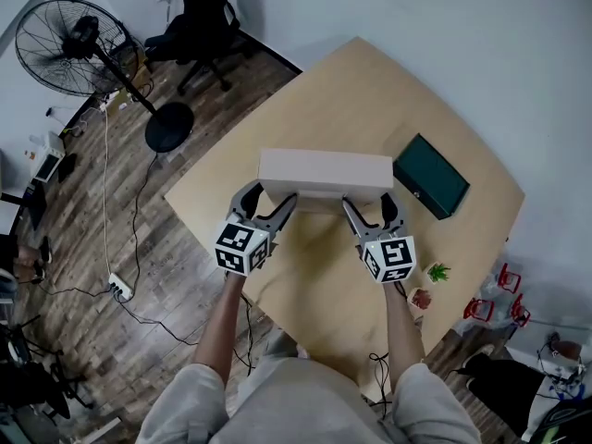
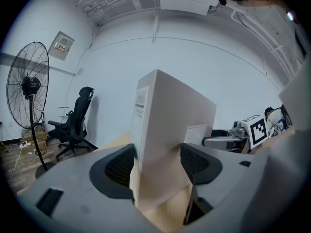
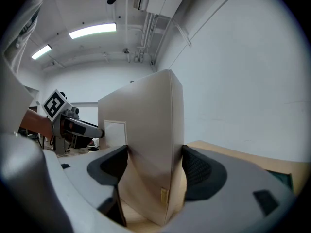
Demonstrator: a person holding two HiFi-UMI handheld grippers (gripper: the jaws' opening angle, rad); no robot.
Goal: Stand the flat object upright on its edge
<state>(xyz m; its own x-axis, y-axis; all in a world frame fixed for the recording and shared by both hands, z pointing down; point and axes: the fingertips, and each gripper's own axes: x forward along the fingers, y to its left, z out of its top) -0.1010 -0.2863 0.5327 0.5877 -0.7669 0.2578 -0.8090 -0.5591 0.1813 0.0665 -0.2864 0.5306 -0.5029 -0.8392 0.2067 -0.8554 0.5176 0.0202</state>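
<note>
Desk (image 1: 305,109) is the seat: judged best to settle the long bottom edge of the white box (image 1: 324,172) flat on it before any release. The box is over the middle of the desk, broad faces vertical; contact cannot be confirmed. Left gripper (image 1: 271,203) and right gripper (image 1: 370,206) each clamp one lower end; free them singly. The box is plain and slab-thin, with a small printed label (image 2: 140,106) near a top corner.

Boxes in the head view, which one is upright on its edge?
The pale beige box, held by the left gripper and right gripper; the dark green box lies flat.
</note>
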